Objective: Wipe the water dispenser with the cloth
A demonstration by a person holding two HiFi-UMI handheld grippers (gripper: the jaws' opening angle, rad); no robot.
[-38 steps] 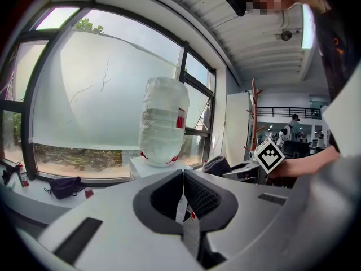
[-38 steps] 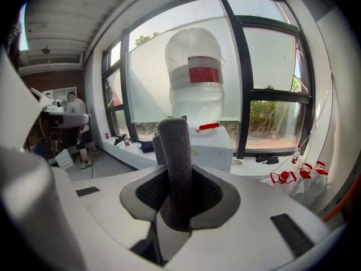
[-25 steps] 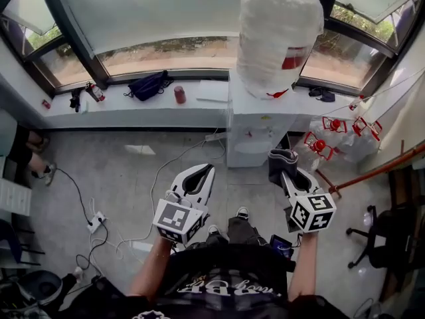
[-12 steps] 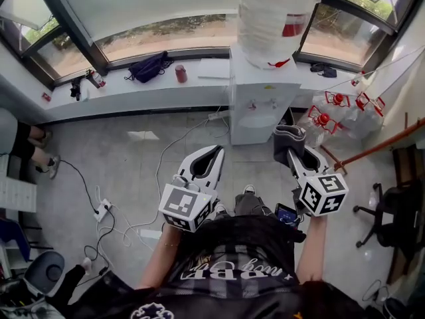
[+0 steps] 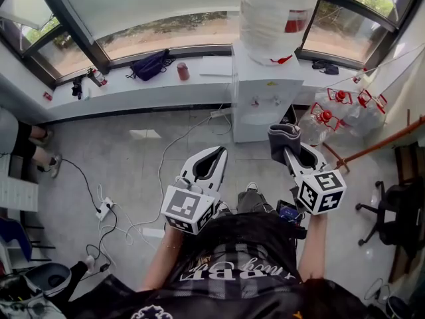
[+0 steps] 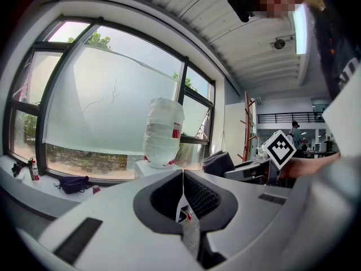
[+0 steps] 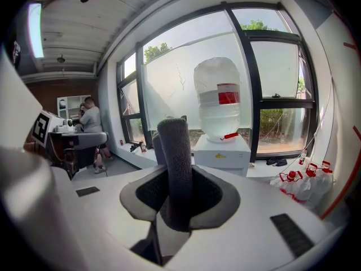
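Observation:
The white water dispenser [image 5: 263,92] stands against the window wall with a big clear bottle [image 5: 279,12] on top. It also shows ahead in the right gripper view, dispenser [image 7: 221,151] under bottle [image 7: 218,97], and in the left gripper view as bottle [image 6: 163,131]. My right gripper [image 5: 290,153] is shut on a folded grey cloth [image 5: 284,140], which sticks up between the jaws as cloth [image 7: 176,162]. It hangs in the air short of the dispenser's front. My left gripper [image 5: 214,157] is shut and holds nothing, left of the dispenser.
Several empty water bottles with red caps [image 5: 339,115] lie right of the dispenser. A sill holds a dark bag [image 5: 149,65] and a red cup [image 5: 180,72]. Cables and a power strip [image 5: 103,211] lie on the floor at left. A wooden pole [image 5: 378,145] leans at right.
Over the second the view shifted and the dispenser now sits a little nearer. Both grippers kept their pose; the right one still holds the cloth.

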